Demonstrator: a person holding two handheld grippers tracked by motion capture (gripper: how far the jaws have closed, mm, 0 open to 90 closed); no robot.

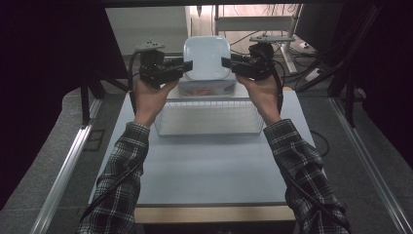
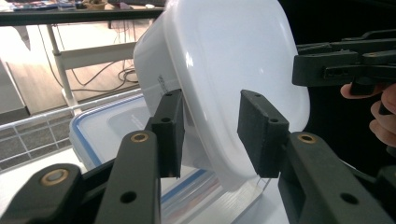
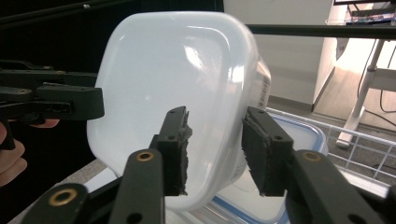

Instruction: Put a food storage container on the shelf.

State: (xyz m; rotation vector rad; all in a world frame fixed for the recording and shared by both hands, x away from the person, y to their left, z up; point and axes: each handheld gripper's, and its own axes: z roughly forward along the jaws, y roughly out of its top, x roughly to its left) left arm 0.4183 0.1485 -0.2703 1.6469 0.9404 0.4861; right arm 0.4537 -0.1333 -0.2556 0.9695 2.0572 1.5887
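High view: a white container [image 1: 206, 56] is seen tilted up on edge, resting on a blue-rimmed lidded box [image 1: 207, 89] at the far end of the desk [image 1: 209, 165], behind a wire basket [image 1: 209, 118]. It is flanked by the left tool [image 1: 187, 65] and the right tool [image 1: 226, 62], each brought in from its own side, probably so the container is steadied from both sides. Checked sleeves are seen at the bottom. Left tool view: the container's rim [image 2: 205, 140] is straddled by the two black pads [image 2: 170, 130], which are partly spread; a gap appears beside the right pad, so a firm grip is not shown and the container looks released or barely touched. The lidded box [image 2: 100, 135] is seen below, the other tool at upper right. Right tool view: the container's edge [image 3: 219, 154] lies between partly spread pads [image 3: 177, 149], contact on the left pad cannot be told. The container seems propped on the box.
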